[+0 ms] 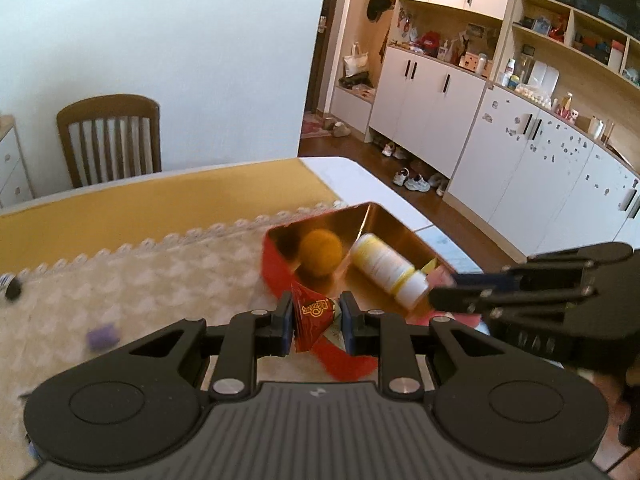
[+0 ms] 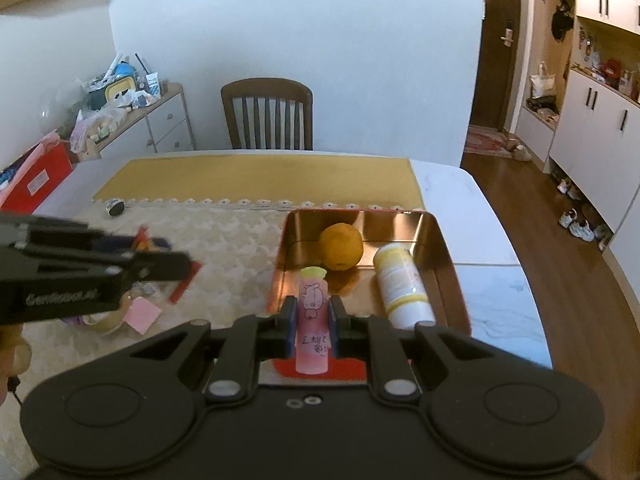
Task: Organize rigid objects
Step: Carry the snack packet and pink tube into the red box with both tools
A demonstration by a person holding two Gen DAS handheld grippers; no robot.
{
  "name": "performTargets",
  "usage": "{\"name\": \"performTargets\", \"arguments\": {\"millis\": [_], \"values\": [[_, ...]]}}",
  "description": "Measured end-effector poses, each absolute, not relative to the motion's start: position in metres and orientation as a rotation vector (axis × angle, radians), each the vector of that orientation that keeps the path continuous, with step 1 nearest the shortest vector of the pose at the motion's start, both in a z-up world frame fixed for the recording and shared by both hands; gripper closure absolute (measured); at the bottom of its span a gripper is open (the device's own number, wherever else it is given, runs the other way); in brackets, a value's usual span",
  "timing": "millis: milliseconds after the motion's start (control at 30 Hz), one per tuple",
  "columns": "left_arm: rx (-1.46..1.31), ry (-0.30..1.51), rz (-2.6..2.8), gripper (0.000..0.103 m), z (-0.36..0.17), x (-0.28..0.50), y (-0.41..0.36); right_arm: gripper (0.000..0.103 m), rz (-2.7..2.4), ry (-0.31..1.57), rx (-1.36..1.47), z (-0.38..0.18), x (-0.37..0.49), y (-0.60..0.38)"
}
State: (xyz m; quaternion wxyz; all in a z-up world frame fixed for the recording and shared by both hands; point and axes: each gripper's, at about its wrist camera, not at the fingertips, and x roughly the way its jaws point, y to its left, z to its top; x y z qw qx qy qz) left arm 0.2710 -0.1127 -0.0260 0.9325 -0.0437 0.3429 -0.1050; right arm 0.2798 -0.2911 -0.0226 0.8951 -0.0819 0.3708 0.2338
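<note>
My right claw (image 2: 313,322) is clamped on a pink tube (image 2: 312,320), its long axis running away from me, yellow cap pointing into the tin (image 2: 440,240). Inside the tin, a bottle (image 2: 402,286) lies lengthwise beside an orange (image 2: 341,246). My left claw (image 1: 316,320) pinches a red packet (image 1: 314,316) at the tin's near edge.

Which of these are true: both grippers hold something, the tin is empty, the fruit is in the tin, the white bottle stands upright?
1. Both grippers hold something. True: the left gripper clamps a red triangular packet; the right gripper clamps a pink tube.
2. The red metal tin is empty. False: it holds things.
3. The round orange fruit is in the tin. True.
4. The white yellow-banded bottle stands upright. False: it lies on its side.
</note>
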Motion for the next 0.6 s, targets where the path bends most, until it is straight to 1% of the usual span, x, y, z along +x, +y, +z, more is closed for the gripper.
{"name": "performTargets", "arguments": {"millis": [267,600], "values": [[-0.074,0.753,-0.201,0.08,-0.038,0.331,-0.151,0.089,0.531,0.796,-0.22,-0.046,0.314,-0.301],[-0.133,0.853,-0.16,0.08,-0.066,0.388,-0.169,0.089,0.581,0.817,-0.307,-0.068,0.342,-0.304]]}}
